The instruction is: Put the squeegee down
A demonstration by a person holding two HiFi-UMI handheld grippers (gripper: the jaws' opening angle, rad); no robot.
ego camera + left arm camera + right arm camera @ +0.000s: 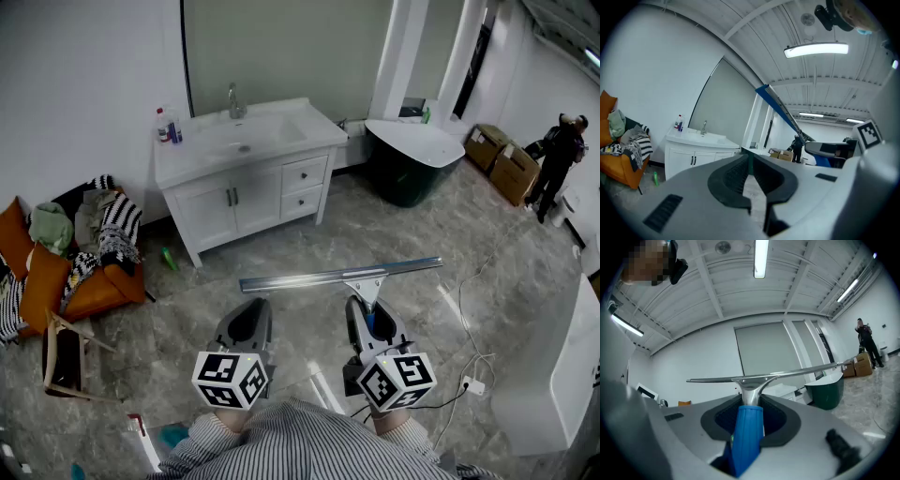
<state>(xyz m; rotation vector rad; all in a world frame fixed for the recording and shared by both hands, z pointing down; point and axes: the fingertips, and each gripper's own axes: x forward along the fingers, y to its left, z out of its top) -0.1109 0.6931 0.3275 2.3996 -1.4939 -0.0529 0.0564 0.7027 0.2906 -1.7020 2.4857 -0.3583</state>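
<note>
— While both grippers sit low in the head view, which one has the squeegee (339,274)?
— The right gripper (364,307). Its jaws are clamped on the blue handle (746,437). The metal blade (787,372) runs crosswise just ahead of them, in the air over the marbled floor (394,234) at the centre of the frame.
— And the left gripper (249,314)?
— Its jaws are drawn together at the tips, with nothing between them.
— What lies beyond?
— A white vanity (253,202) at upper centre and a dark green bathtub (412,169) to its right. An orange sofa (89,292) is at the left edge, and a person (560,155) stands by cardboard boxes (514,173) at upper right.
</note>
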